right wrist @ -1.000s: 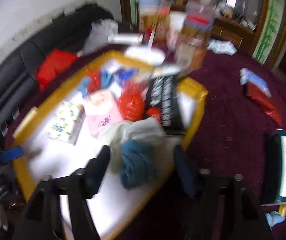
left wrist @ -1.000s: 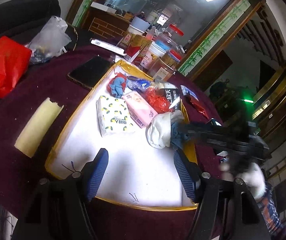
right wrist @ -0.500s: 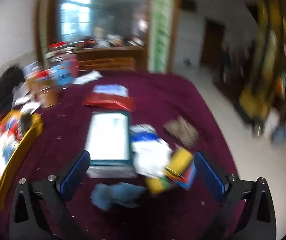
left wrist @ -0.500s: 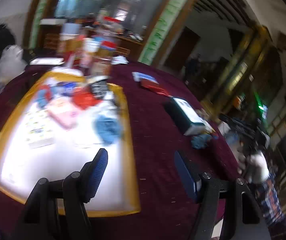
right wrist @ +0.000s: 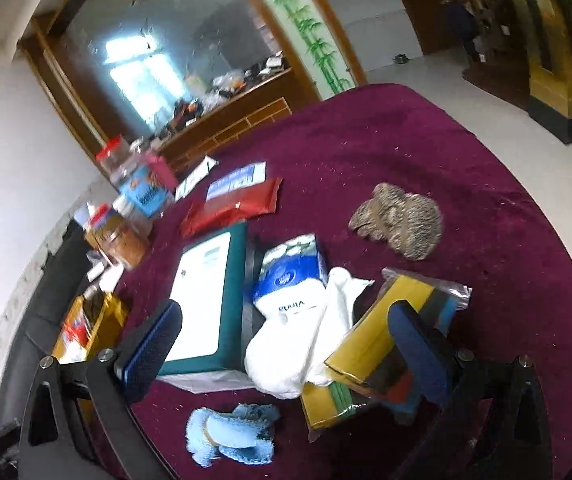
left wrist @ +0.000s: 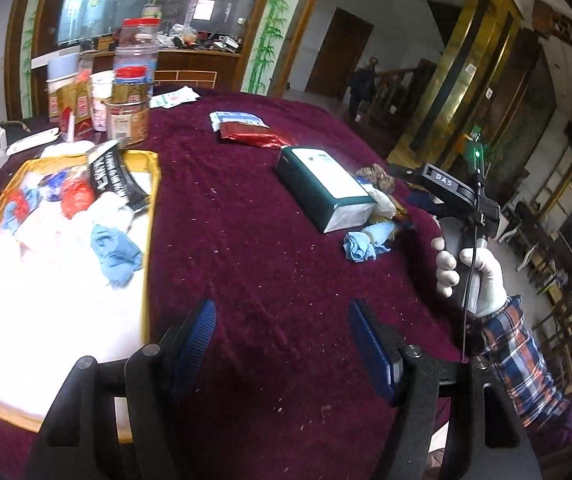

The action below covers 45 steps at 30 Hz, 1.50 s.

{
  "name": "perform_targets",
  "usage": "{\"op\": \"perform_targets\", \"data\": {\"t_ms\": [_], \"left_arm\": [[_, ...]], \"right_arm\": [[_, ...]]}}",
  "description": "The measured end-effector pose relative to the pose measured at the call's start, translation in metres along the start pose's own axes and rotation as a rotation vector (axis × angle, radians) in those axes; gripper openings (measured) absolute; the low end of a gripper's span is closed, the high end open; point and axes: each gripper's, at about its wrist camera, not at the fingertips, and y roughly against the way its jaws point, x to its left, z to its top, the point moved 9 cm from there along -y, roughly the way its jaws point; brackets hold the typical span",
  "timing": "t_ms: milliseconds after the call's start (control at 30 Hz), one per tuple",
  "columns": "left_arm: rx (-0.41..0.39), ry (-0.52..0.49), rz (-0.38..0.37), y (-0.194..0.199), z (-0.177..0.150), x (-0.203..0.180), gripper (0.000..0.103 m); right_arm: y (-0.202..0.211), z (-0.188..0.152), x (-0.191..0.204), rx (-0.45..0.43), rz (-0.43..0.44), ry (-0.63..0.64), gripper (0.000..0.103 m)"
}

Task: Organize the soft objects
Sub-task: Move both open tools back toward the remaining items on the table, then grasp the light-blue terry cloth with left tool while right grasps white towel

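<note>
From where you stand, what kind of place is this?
Probably a lived-in home's main room: a round table under maroon cloth, food jars crowded on it, and a wooden sideboard below a big mirror.

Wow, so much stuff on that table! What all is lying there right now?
Tablecloth: one, maroon, covering the table.
Tray: one, gold-rimmed, white inside, left side, holding small soft items.
Blue cloth: one, in the tray near its right rim.
Tissue box: one, dark green with white top, table centre.
Light blue cloth: one, crumpled, near the box.
White sock: one, beside the box.
Brown cloth: one, apart, farther back.
Red packet: one, behind the box.
Jars: several, clear, table's far edge.
Left gripper: open, empty.
Right gripper: open, over the sock.
</note>
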Motion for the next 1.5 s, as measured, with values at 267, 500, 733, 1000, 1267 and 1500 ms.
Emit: {"op": "perform_targets", "data": {"t_ms": [267,500,733,1000,1267,1500], "left_arm": [[0.066,-0.058,-0.052,-0.041,0.001,-0.041,0.072],[0.038,-0.214,-0.02,-0.07,0.025,-0.078,0.072],[0.092,-0.483,-0.02,-0.147,0.029,-0.133,0.072],[0.153,-0.521,0.043,-0.198,0.029,-0.139,0.052],[0.094,-0.367,-0.023,-0.154,0.044,-0.118,0.03],[0.014,-0.269,-0.09,-0.087,0.036,-0.097,0.03]], "right_arm": [[0.001,-0.036,0.079,0.225,0.476,0.064,0.103],[0.028,0.005,0.02,0.024,0.412,-0.147,0.103],[0.021,0.011,-0.021,0.007,0.34,-0.291,0.103],[0.029,0.011,-0.031,-0.026,0.23,-0.235,0.103],[0.026,0.012,-0.062,-0.055,0.033,-0.249,0.103],[0.024,0.009,-0.049,-0.049,0.004,-0.162,0.103]]}}
